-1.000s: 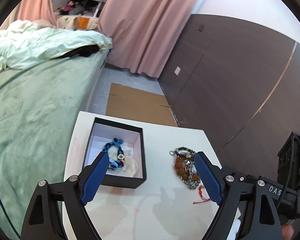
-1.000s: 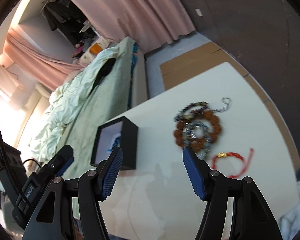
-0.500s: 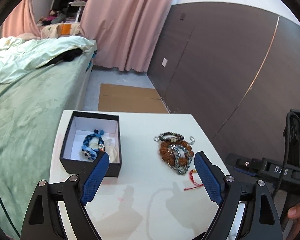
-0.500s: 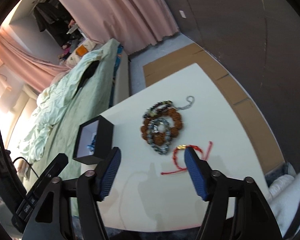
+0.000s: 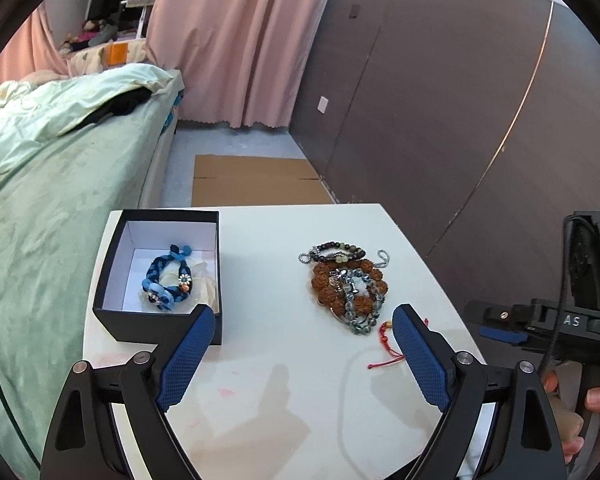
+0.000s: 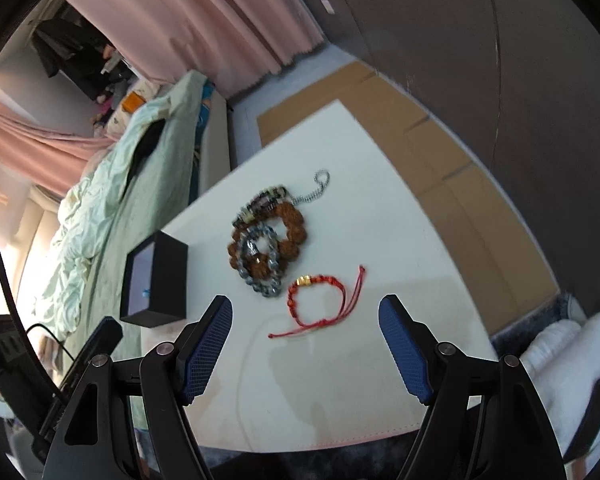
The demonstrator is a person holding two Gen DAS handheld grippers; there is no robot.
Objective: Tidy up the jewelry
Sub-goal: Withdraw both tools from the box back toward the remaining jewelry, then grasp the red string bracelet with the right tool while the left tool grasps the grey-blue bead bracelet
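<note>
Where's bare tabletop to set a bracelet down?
Free: the strip between the black box and the bracelet pile, and the table's near edge. Crowded: around the pile and the red cord bracelet beside it.

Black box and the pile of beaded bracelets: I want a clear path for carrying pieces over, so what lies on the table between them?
Nothing: only bare white table between black box and bracelet pile, in the left wrist view.
</note>
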